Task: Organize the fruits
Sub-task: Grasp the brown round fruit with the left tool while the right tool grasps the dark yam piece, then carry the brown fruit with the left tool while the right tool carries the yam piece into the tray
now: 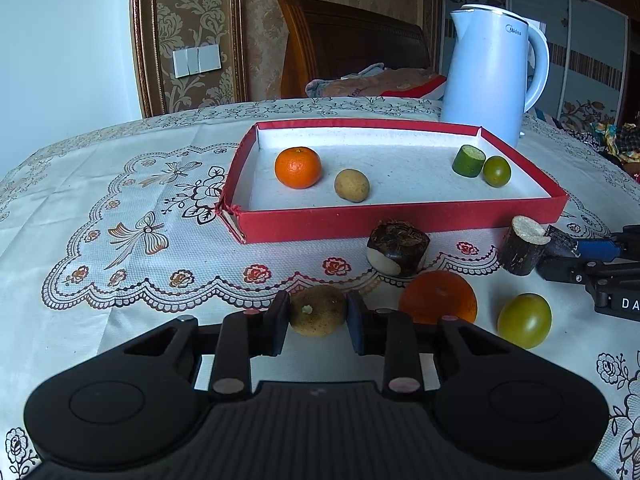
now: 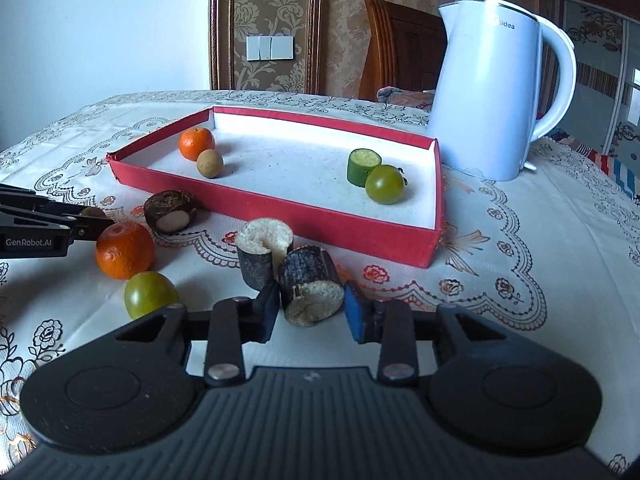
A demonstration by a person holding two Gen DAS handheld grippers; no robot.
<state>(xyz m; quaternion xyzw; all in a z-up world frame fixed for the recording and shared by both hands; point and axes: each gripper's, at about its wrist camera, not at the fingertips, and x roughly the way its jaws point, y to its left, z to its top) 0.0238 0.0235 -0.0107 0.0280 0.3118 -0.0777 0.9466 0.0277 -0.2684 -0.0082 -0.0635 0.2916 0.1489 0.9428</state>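
Note:
A red tray (image 1: 400, 222) (image 2: 280, 216) holds an orange (image 1: 298, 168), a small brown fruit (image 1: 352, 185), a green cucumber piece (image 1: 468, 160) and a green tomato (image 1: 497, 171). My left gripper (image 1: 318, 326) is shut on a brown round fruit (image 1: 318, 314) on the tablecloth in front of the tray. Beside it lie an orange (image 1: 438, 298), a green tomato (image 1: 524, 320) and a dark water chestnut (image 1: 398, 248). My right gripper (image 2: 310, 312) has its jaws around a lying dark cane piece (image 2: 312, 288), with a gap on the right side. A second cane piece (image 2: 262, 254) stands behind it.
A pale blue electric kettle (image 1: 492, 72) (image 2: 488, 96) stands right behind the tray's far right corner. The table carries a lace-patterned cloth (image 1: 120, 220). A wooden chair back (image 1: 352, 40) and a wall lie beyond the table.

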